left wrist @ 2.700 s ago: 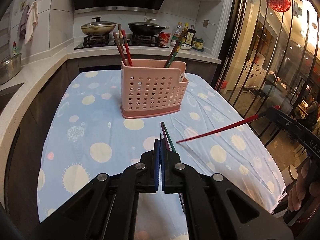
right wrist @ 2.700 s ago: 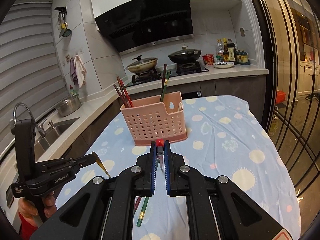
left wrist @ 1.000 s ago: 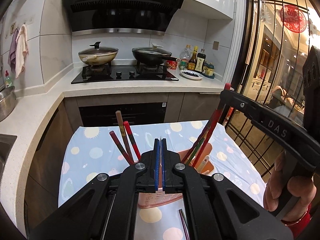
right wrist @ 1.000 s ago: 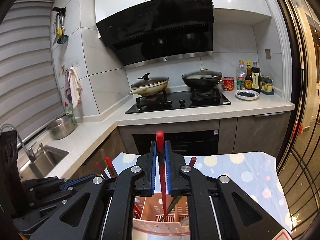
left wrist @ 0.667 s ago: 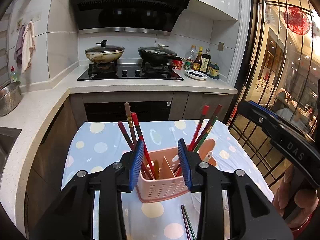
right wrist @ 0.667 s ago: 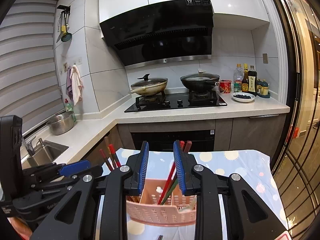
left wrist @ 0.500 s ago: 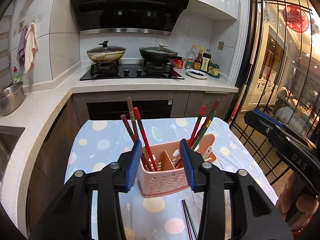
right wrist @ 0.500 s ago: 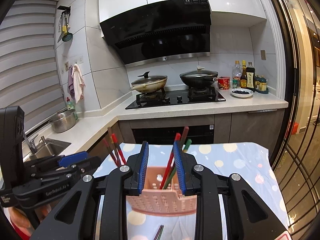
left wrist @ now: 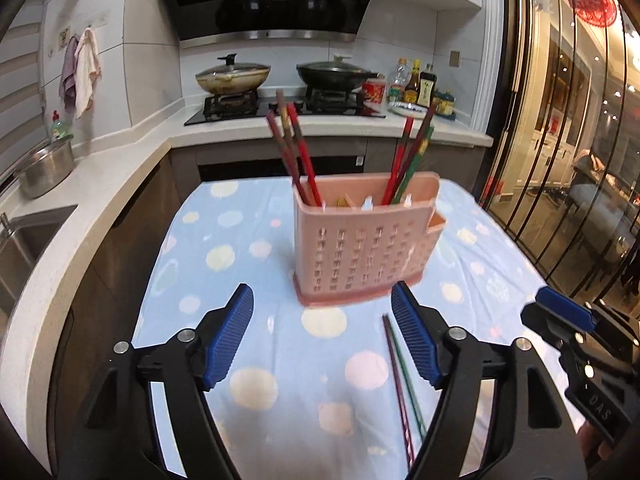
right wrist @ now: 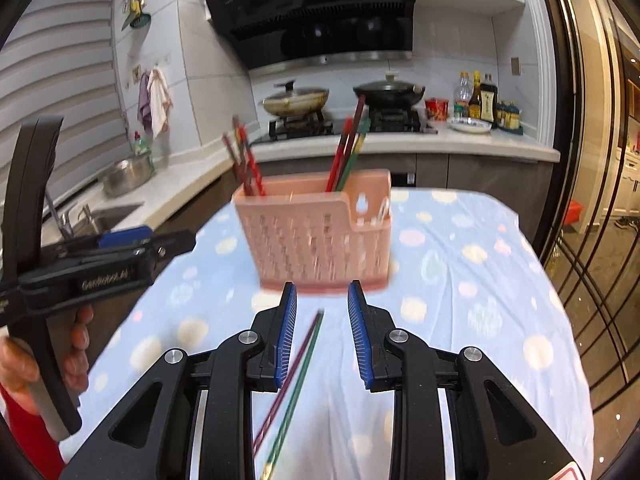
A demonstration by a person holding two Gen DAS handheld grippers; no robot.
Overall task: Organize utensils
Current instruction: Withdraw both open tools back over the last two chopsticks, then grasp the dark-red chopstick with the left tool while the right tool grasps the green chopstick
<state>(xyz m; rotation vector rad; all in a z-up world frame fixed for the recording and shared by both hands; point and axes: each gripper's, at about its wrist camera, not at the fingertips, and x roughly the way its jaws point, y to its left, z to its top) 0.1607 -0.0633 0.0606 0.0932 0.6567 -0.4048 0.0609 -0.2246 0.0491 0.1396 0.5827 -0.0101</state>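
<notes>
A pink perforated utensil holder (left wrist: 362,240) stands on the dotted blue tablecloth (left wrist: 248,276); it also shows in the right wrist view (right wrist: 316,236). Red and brown chopsticks (left wrist: 294,152) lean in its left compartment, and red and green ones (left wrist: 412,156) in the right. Two loose chopsticks, one maroon and one green (left wrist: 400,376), lie on the cloth in front of the holder, also in the right wrist view (right wrist: 298,376). My left gripper (left wrist: 322,340) is open and empty above the cloth. My right gripper (right wrist: 322,332) is open and empty, over the loose pair.
A counter with a sink (right wrist: 100,216) and a steel pot (left wrist: 44,168) runs along the left. A stove with two lidded pans (left wrist: 232,76) and bottles (left wrist: 416,88) is behind the table. Glass doors (left wrist: 560,160) stand at the right.
Both grippers, shut on chopsticks earlier, released them into the holder and opened. Since then both have dropped lower and pulled back, so the holder looks farther and the loose pair is in view.
</notes>
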